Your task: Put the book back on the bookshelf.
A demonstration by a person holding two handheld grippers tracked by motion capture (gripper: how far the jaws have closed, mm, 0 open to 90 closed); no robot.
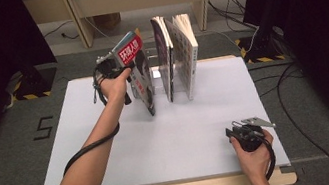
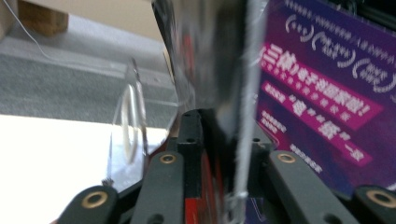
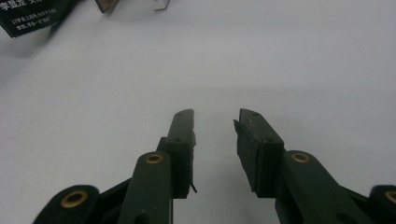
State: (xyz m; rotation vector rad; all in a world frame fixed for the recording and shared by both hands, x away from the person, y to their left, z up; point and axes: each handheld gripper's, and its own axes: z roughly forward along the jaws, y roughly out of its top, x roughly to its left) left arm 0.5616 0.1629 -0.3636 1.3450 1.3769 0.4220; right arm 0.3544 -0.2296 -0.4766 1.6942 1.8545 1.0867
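Observation:
A magazine with a red title block [image 1: 131, 52] leans tilted at the left end of a clear acrylic book rack [image 1: 155, 75]. My left gripper [image 1: 127, 72] is shut on its edge. In the left gripper view the glossy magazine [image 2: 205, 60] runs between my left gripper's [image 2: 224, 133] black jaws. Two more books [image 1: 164, 57] [image 1: 187, 50] stand upright in the rack. My right gripper [image 1: 233, 132] rests near the table's front right corner. Its jaws are open over bare white surface, with nothing between them in the right gripper view [image 3: 215, 123].
A white board [image 1: 170, 137] covers the wooden table. A purple-covered book [image 2: 322, 93] stands just right of the held magazine, and a clear rack divider [image 2: 128, 126] is to its left. Cables and black curtains surround the table on the floor.

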